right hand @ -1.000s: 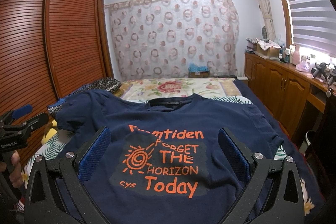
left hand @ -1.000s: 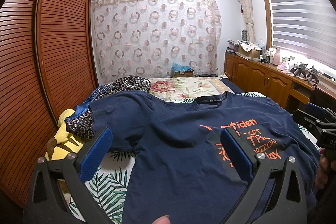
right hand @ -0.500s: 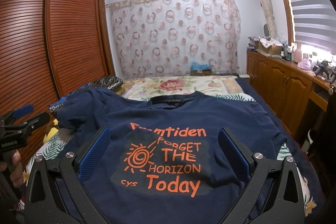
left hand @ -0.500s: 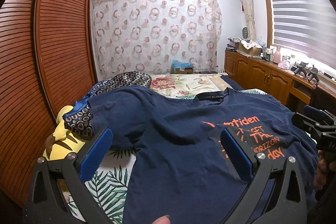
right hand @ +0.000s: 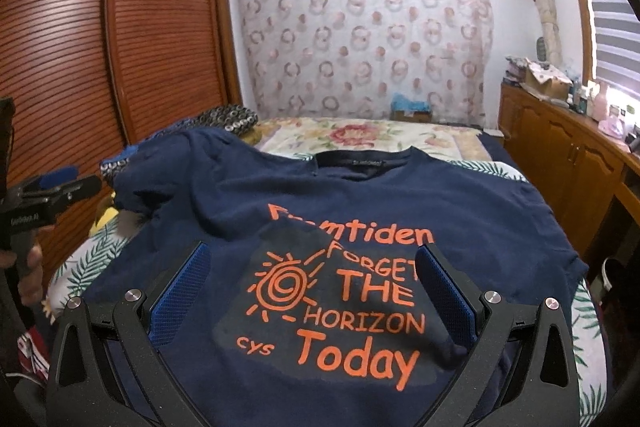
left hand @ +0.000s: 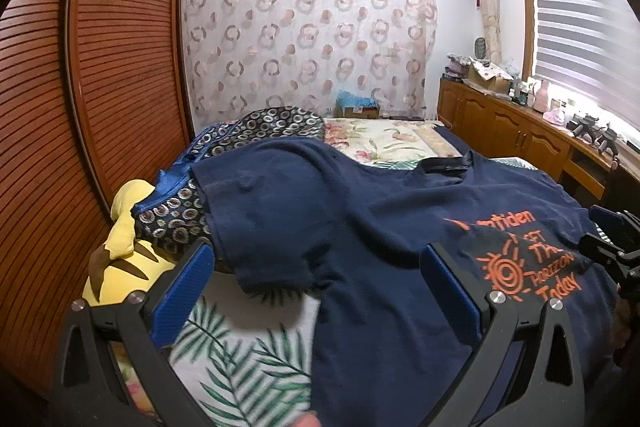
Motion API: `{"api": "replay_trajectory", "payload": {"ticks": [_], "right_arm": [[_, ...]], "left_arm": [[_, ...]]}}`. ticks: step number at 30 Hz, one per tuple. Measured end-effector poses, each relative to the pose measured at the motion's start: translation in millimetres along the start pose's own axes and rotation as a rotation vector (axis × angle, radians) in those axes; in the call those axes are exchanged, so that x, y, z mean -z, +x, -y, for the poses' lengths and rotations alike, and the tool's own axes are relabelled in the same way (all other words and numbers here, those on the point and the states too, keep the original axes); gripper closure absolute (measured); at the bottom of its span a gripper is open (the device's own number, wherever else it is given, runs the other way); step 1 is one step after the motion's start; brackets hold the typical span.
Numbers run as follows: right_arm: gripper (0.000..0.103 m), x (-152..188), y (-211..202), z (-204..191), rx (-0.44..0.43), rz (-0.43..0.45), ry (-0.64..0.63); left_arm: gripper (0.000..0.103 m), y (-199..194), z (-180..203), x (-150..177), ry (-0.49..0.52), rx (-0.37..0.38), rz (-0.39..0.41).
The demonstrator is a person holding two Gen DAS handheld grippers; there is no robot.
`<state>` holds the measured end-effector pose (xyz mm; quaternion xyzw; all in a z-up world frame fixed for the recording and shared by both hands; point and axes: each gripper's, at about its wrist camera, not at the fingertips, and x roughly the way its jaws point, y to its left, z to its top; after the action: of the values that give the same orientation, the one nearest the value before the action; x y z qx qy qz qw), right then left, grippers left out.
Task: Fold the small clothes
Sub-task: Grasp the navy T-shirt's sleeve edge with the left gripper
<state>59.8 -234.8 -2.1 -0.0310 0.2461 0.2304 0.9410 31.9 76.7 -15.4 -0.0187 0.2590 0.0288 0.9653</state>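
Navy T-shirt [right hand: 360, 211] spread flat, print up. Left gripper [left hand: 316, 287] at nine o'clock, right gripper [right hand: 312, 287] over print: jaws wide, empty.

Your left wrist camera is looking forward between its own fingers [left hand: 188, 287] from low over the bed's left edge, close above the T-shirt [left hand: 380, 235] sleeve. Your right wrist camera is sitting further right, facing the shirt's print head-on. Both are aiming toward the curtain [right hand: 364, 39] and sharing the T-shirt and cabinets [left hand: 504, 131].
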Motion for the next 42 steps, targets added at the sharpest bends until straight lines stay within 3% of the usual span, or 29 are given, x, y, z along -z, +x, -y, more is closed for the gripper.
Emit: {"api": "replay_trajectory", "payload": {"ticks": [9,12,16,19,22,31,32,34,37,42], "right_arm": [[0.0,-6,24,-6,-0.044,-0.046,-0.029],[0.0,-5,29,-7,-0.048,-0.057,-0.04],[0.0,-7,40,-6,-0.071,-0.079,-0.032],[0.0,-12,46,-9,-0.094,-0.091,-0.028],[0.0,-17,56,-15,-0.131,-0.108,-0.033],[0.0,-23,79,-36,-0.188,-0.139,-0.045],[0.0,-22,79,-38,-0.191,-0.14,-0.048],[0.0,-21,78,-39,-0.191,-0.138,-0.055],[0.0,-18,78,-37,-0.188,-0.141,-0.054],[0.0,-17,77,-30,-0.18,-0.135,-0.034]], "left_arm": [[0.005,32,-50,-14,-0.037,0.028,-0.072],[0.012,45,-65,-19,-0.049,0.052,-0.105],[0.033,57,-76,-23,-0.078,0.108,-0.132],[0.041,69,-86,-26,-0.114,0.14,-0.148],[0.045,81,-95,-30,-0.123,0.119,-0.168],[0.049,117,-117,-26,-0.238,0.188,-0.27],[0.051,116,-118,-26,-0.236,0.188,-0.268],[0.072,114,-117,-27,-0.213,0.18,-0.256],[0.088,107,-110,-28,-0.175,0.193,-0.239],[0.101,94,-97,-36,-0.095,0.164,-0.196]]}}
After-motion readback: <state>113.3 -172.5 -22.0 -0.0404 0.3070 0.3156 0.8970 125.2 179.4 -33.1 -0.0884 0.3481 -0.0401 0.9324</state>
